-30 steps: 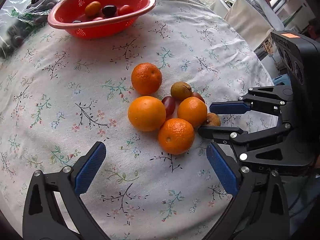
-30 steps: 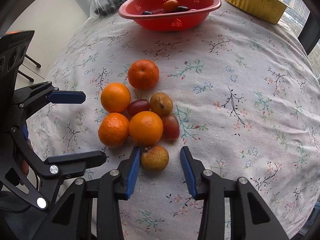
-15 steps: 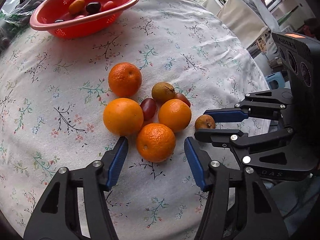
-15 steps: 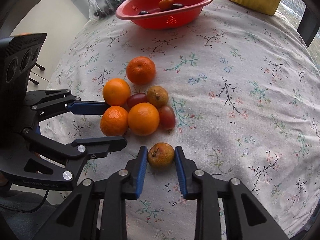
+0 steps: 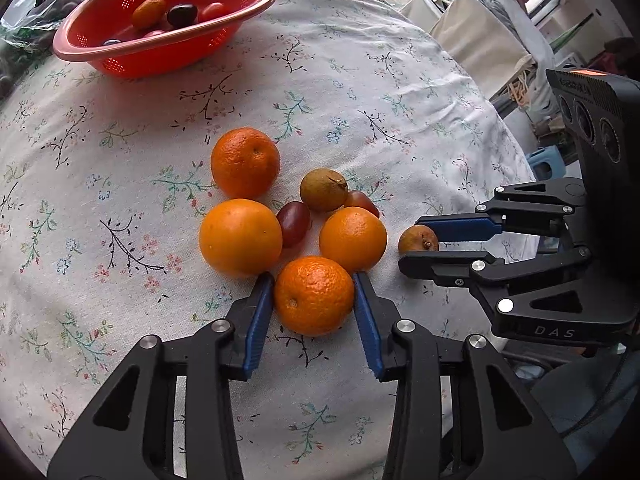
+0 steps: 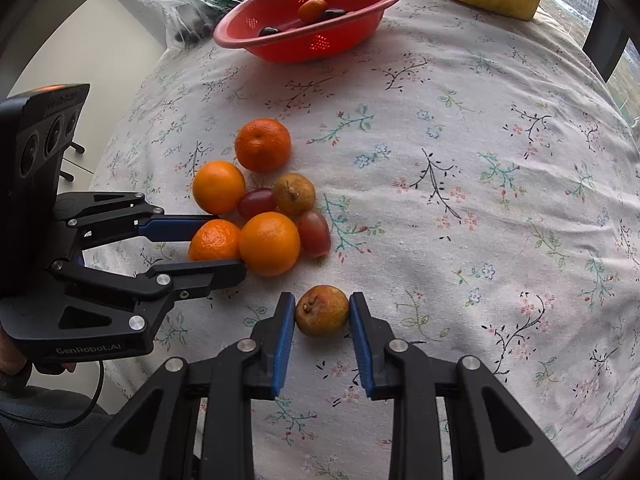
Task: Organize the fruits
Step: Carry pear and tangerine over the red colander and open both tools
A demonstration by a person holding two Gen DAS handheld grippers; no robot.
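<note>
Left wrist view first: your left gripper (image 5: 314, 294) has just been closing, and its blue pads now sit against both flanks of the nearest orange (image 5: 314, 295), narrowed to about the fruit's width. Just beyond the jaws, two more oranges touch this one, so lift straight up or you will roll the neighbours. Expect a firm, fairly heavy ball with a pebbled peel that grips well; you are holding it across its widest middle, which is the right place (a hold nearer the top would let it squirt out)

From the right wrist view, your right gripper (image 6: 322, 311) is drawn in on the small brown fruit (image 6: 322, 310), pads touching its two sides, jaws nearly together. It sits alone between the jaws, apart from the cluster. Judge it light, with a thin brittle skin, so squeeze gently. The red basket (image 6: 362, 26) lies well beyond both jaws across the tablecloth (image 6: 480, 160), likely where things go
</note>
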